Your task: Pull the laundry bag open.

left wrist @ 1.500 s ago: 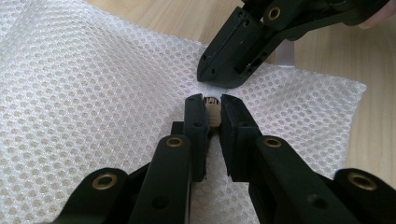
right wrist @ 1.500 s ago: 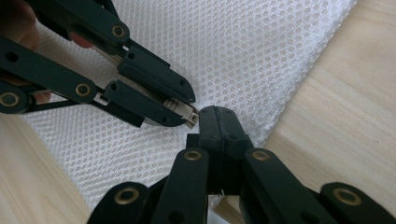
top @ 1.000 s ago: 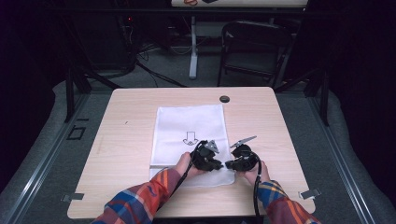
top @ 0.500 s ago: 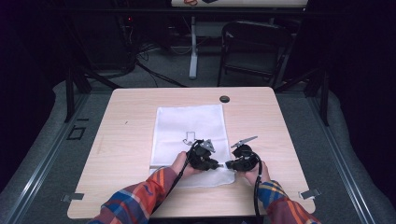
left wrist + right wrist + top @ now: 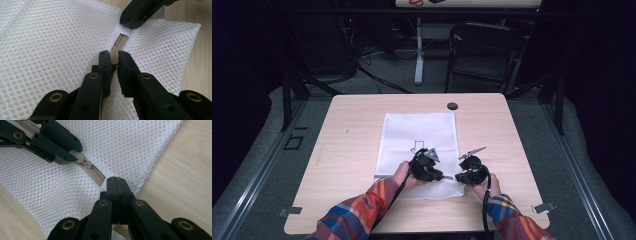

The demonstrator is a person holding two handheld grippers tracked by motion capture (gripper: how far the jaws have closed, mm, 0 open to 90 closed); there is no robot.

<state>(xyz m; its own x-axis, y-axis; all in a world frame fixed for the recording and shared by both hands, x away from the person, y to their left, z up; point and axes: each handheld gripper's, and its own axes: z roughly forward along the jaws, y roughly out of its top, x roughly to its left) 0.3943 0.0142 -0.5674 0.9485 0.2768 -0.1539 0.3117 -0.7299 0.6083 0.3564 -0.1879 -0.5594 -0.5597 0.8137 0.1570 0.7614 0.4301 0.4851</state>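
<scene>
A white mesh bag [image 5: 419, 135] lies flat in the middle of the wooden table [image 5: 352, 150], with a beige zipper [image 5: 96, 173] along its near end. My left gripper [image 5: 428, 169] [image 5: 114, 60] is shut on the beige zipper pull, and the slider [image 5: 86, 163] sits just past its jaw tips. My right gripper [image 5: 471, 174] [image 5: 116, 183] is shut on the bag's edge at the zipper's end, beside the bag's corner. In the left gripper view the right gripper [image 5: 140, 12] pinches a white tab [image 5: 125, 31] there. The two grippers are a short way apart along the zipper.
A small black round object [image 5: 452, 106] lies near the table's far edge. Behind the table stand a dark folding chair [image 5: 484, 50] and a white post [image 5: 418, 50]. Metal clips [image 5: 543, 207] sit at the front corners. Bare wood flanks the bag.
My left gripper has edged slightly to the left along the zipper and now covers more of the bag's printed mark. The right gripper has stayed put.
</scene>
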